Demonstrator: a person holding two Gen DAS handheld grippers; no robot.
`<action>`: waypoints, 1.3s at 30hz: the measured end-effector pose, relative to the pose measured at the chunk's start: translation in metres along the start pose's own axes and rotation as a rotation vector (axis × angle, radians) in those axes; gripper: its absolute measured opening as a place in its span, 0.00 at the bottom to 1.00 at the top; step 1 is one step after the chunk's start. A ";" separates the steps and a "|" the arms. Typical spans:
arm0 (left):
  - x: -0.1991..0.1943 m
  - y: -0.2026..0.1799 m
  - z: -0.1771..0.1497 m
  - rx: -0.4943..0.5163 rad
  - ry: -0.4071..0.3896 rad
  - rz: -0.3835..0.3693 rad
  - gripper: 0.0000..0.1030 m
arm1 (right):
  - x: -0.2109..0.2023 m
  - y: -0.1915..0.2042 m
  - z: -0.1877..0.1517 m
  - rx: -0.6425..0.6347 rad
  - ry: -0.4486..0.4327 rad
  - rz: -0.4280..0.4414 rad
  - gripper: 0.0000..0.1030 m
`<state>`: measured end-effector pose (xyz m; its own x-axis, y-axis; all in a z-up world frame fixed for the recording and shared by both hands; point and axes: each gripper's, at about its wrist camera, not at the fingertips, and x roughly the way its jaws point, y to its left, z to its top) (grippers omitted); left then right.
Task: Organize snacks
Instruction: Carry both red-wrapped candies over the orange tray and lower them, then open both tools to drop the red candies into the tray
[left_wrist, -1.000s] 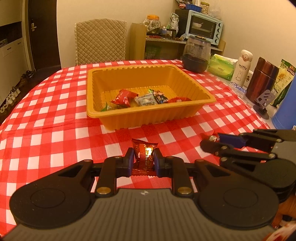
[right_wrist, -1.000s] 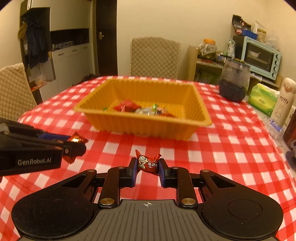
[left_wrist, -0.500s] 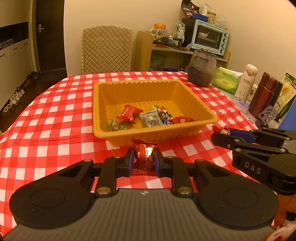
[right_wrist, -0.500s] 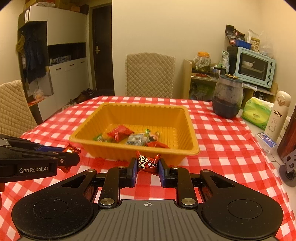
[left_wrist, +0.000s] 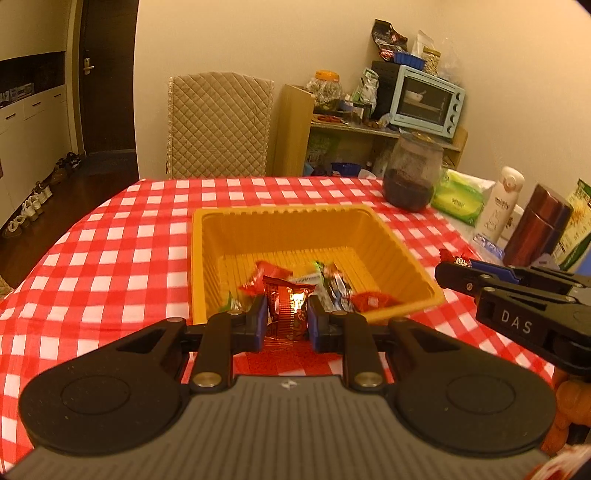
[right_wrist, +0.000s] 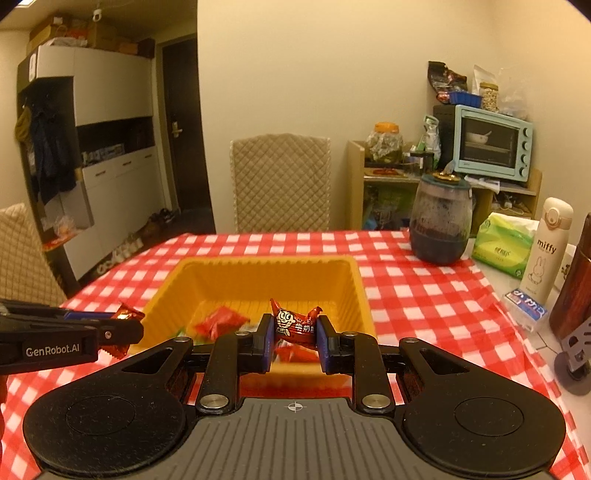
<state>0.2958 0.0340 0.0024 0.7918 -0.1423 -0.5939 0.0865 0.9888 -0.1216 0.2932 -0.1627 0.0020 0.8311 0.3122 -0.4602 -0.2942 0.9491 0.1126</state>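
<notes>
Both my grippers hold wrapped snacks at the near rim of the ribbed orange plastic tray.

Left wrist view: my left gripper pinches a crinkly dark-red foil snack packet; the red-and-white checked tablecloth lies open to the left.
Right wrist view: my right gripper clamps a red twist-wrapped candy with a cartoon face above the tray's near edge.

Glossy foil snack wrapper; ribbed plastic tray; matt black gripper w/ metal rivets.
</notes>
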 end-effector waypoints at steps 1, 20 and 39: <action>0.002 0.001 0.003 -0.004 0.000 0.001 0.20 | 0.003 0.000 0.003 0.004 -0.003 -0.001 0.23; 0.069 0.021 0.032 -0.033 0.042 0.021 0.20 | 0.068 -0.014 0.023 0.026 0.031 -0.021 0.23; 0.110 0.030 0.043 -0.042 0.091 0.025 0.20 | 0.112 -0.019 0.029 0.050 0.068 -0.022 0.24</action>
<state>0.4119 0.0494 -0.0321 0.7352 -0.1230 -0.6666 0.0403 0.9896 -0.1381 0.4056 -0.1443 -0.0261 0.8030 0.2889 -0.5213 -0.2508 0.9572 0.1443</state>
